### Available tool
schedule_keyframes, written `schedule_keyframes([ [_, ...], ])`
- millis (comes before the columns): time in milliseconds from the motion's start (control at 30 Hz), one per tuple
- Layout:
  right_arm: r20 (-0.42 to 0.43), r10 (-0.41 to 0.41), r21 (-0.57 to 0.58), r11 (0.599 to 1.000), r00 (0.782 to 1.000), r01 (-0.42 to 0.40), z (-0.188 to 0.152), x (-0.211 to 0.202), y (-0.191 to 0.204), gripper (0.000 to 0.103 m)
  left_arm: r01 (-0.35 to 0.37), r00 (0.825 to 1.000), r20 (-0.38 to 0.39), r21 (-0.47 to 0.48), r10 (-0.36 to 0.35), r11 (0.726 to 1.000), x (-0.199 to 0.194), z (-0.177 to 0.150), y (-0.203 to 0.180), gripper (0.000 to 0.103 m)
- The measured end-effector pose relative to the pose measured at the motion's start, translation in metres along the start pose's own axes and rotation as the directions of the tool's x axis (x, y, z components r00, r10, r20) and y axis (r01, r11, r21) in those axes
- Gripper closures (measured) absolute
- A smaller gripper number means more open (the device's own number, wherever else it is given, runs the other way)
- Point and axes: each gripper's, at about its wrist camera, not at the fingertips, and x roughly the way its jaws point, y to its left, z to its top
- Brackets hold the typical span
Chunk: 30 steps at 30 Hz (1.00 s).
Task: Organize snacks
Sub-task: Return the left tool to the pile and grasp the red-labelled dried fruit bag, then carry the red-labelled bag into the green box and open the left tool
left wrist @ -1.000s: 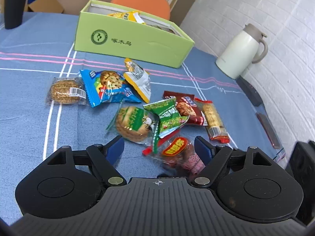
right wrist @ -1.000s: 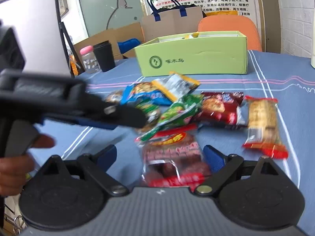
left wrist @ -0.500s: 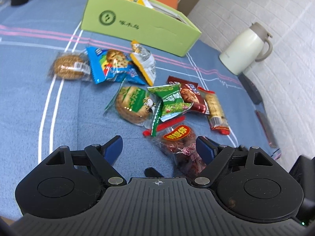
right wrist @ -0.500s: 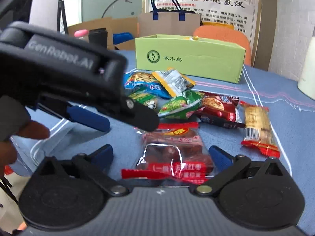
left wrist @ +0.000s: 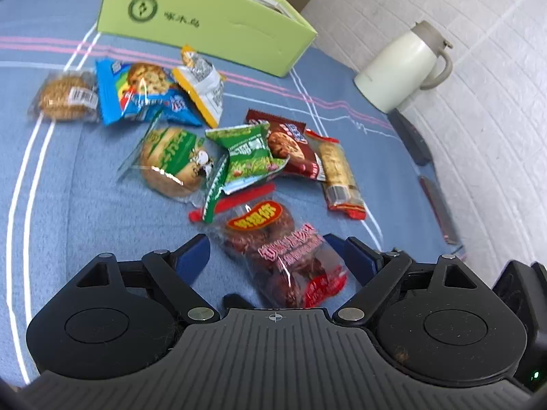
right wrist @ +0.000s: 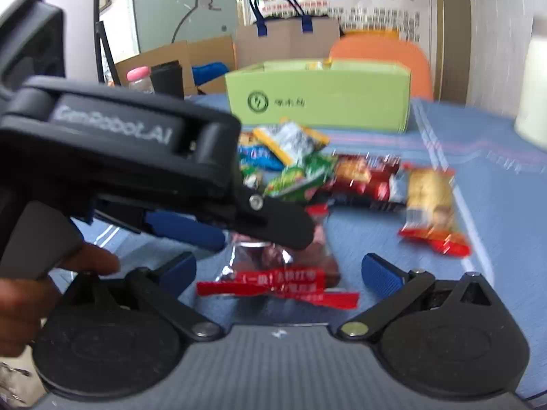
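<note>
The red date packet (left wrist: 283,256) lies flat on the blue tablecloth (left wrist: 68,177), nearest of all the snacks and well short of the green box (left wrist: 205,24) at the far side. On its left the cloth is bare out to the white stripes; on its right bare cloth runs toward the table edge. Beyond its far end, the green packet (left wrist: 246,160) and the round cake in green wrap (left wrist: 171,160) crowd close, the green packet's tail touching its red top strip.

The date packet is clear film over dark red fruit, with an orange label near the far end and red seams at both ends. Its long axis runs from the box toward the grippers, leaning slightly rightward at the near end.

The left gripper (left wrist: 270,253) has just been spreading its jaws, which straddle the packet without pressing it. The right gripper (right wrist: 278,268) has its jaws spread wide, its near seam between them, untouched.
</note>
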Motion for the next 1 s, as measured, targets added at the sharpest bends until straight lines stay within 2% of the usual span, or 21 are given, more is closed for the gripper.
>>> schedule_keyframes([
  [133,0.038,0.002,-0.03,1.0,0.999,-0.001,-0.007,0.002,0.001,0.001,-0.018,1.0,0.007,0.01,0.018,1.0,0.002,0.001,-0.003,0.029],
  [200,0.027,-0.025,-0.117,0.993,0.999,0.028,-0.01,0.005,0.012,0.001,-0.03,1.0,0.006,0.026,0.029,0.999,0.004,0.0,-0.007,0.027],
  [300,-0.016,-0.001,-0.115,0.993,1.0,0.0,-0.003,0.003,0.015,0.001,-0.066,0.998,0.006,0.076,0.066,0.995,0.006,-0.003,-0.016,0.027],
  [333,0.003,0.012,-0.125,0.992,1.0,-0.011,-0.001,-0.002,0.016,0.001,-0.067,0.998,0.002,0.086,0.067,0.994,0.006,-0.004,-0.017,0.027],
  [433,0.017,-0.011,-0.142,0.99,1.0,0.013,0.0,-0.004,0.016,0.001,-0.037,0.999,-0.016,0.068,0.038,0.997,0.006,-0.004,-0.016,0.028],
  [500,-0.013,0.02,-0.088,0.996,1.0,-0.021,-0.002,0.003,0.009,0.004,-0.031,0.999,-0.011,0.06,0.032,0.998,0.007,-0.004,-0.014,0.028],
  [533,0.003,0.022,-0.101,0.995,1.0,-0.021,-0.003,0.002,0.009,0.007,-0.032,0.999,-0.01,0.066,0.032,0.997,0.007,-0.004,-0.015,0.029],
  [567,0.006,0.011,-0.134,0.991,1.0,-0.01,-0.004,0.0,0.014,0.021,-0.041,0.999,-0.006,0.077,0.041,0.996,0.007,-0.004,-0.015,0.04],
  [600,0.002,0.019,-0.132,0.991,1.0,-0.019,-0.004,-0.003,0.016,0.025,-0.047,0.999,-0.01,0.101,0.048,0.994,0.007,-0.005,-0.017,0.056],
  [667,-0.003,0.017,-0.126,0.992,1.0,-0.017,-0.007,-0.009,0.018,0.025,-0.026,0.999,-0.026,0.104,0.029,0.994,0.004,-0.006,-0.016,0.06],
  [733,-0.005,0.017,-0.099,0.995,1.0,-0.017,-0.01,-0.018,0.017,0.025,-0.003,0.999,-0.038,0.09,0.006,0.996,-0.001,-0.01,-0.012,0.07],
  [833,-0.002,0.023,-0.069,0.997,1.0,-0.023,-0.007,-0.03,0.019,0.025,0.033,0.998,-0.058,0.055,-0.029,0.998,-0.01,-0.012,-0.01,0.071],
  [1000,0.096,-0.037,-0.13,0.99,0.995,0.049,0.034,-0.042,0.017,0.023,0.101,0.994,0.017,0.098,-0.104,0.99,-0.024,0.016,-0.026,0.072],
])
